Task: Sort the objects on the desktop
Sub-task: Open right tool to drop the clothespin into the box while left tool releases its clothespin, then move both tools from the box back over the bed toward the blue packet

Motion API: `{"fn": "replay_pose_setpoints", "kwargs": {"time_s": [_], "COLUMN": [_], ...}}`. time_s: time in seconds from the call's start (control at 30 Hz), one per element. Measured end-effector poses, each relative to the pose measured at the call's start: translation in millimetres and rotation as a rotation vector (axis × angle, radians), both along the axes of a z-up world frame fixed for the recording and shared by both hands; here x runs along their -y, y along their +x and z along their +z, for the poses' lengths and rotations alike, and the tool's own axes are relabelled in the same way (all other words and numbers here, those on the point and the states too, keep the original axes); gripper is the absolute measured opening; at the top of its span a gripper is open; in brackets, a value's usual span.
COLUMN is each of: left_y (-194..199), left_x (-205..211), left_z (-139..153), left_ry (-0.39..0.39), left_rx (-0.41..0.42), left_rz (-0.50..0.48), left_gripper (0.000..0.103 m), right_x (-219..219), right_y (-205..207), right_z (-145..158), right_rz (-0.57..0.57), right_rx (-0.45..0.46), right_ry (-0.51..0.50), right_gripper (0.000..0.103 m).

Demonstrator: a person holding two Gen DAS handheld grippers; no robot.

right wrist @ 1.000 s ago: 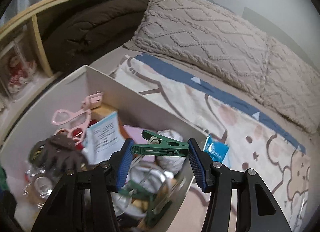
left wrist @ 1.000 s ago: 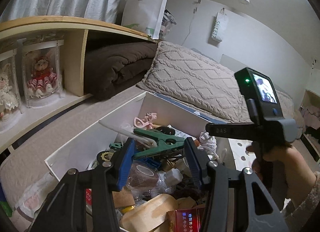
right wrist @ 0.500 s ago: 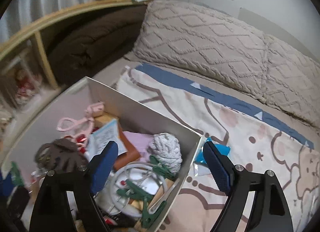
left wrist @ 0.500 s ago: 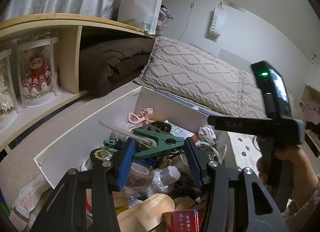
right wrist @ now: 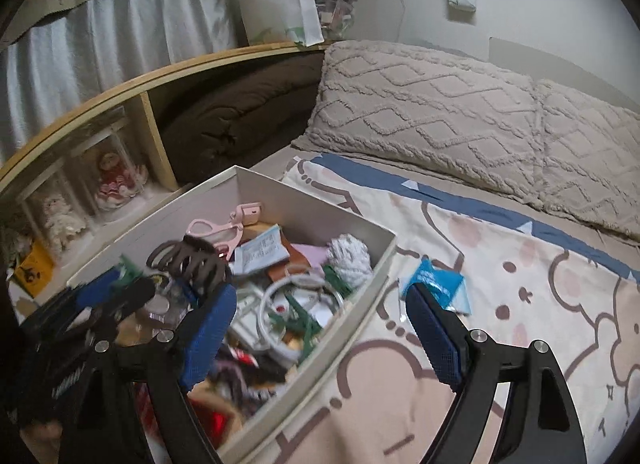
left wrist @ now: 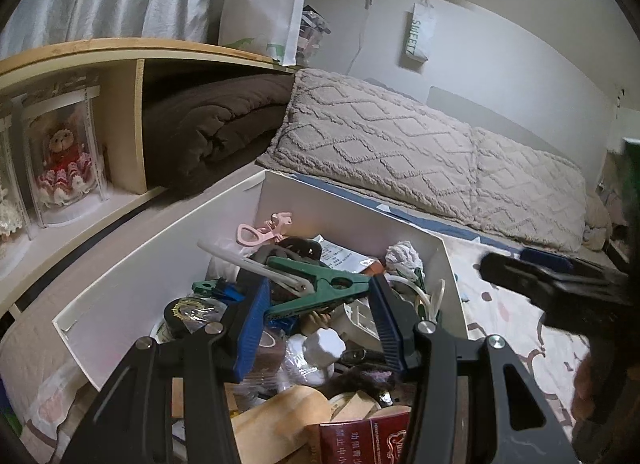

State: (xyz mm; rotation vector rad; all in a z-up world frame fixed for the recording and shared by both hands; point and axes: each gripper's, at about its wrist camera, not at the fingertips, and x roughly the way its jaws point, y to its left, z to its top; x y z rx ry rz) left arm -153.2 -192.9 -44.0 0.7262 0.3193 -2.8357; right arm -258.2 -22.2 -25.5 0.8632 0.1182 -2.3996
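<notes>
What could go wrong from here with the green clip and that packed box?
The left gripper holds the green clip by its ends only, so it may pivot or slip out. The open right gripper straddles the white box's wall and might catch the rim; the box is crowded.

Bed (right wrist: 500, 304) under box (right wrist: 372, 260), pillows (right wrist: 440, 103)

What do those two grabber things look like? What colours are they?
Both look alike. The left gripper has black angular arms with triangle cut-outs and round silver bolts, ending in flat blue ribbed pads on its jaws. The right gripper is the same: black frame, silver bolts, blue textured pads. No cables or sleeve can be made out clearly.
</notes>
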Motion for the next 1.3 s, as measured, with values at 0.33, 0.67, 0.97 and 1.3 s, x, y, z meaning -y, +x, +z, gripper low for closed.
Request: {"fn": "replay_pose_setpoints", "kwargs": {"time_s": [0.33, 0.67, 0.97, 1.3], "left_y": [-4.2, -7.7, -15.6, -11.9], "left_x": [-27.5, -48.2, -45.4, -36.1], "left_z": [-3.2, -4.7, -19.0, -16.9], "left_ry": [-0.080, -0.135, -0.090, -0.072], "left_rx": [0.034, 0.053, 0.125, 0.110], "left_rz": [-0.034, -0.071, -0.092, -0.035], "left_gripper": [0.050, 0.050, 0.050, 0.091], "right_x": [-46.2, -70.0, -71.5, -64.3], "right_y": [30.0, 55.3, 63.1, 66.1], "right_z": [-16.4, -35.3, -50.0, -52.8], "right_rz": [-0.013, -0.042, -0.059, -0.058], "right_rx": [0.103, 0.152, 0.171, 0.168], "right_ry": [-0.119, -0.191, -0.170, -0.151], "right_gripper": [0.087, 0.087, 0.087, 0.087]}}
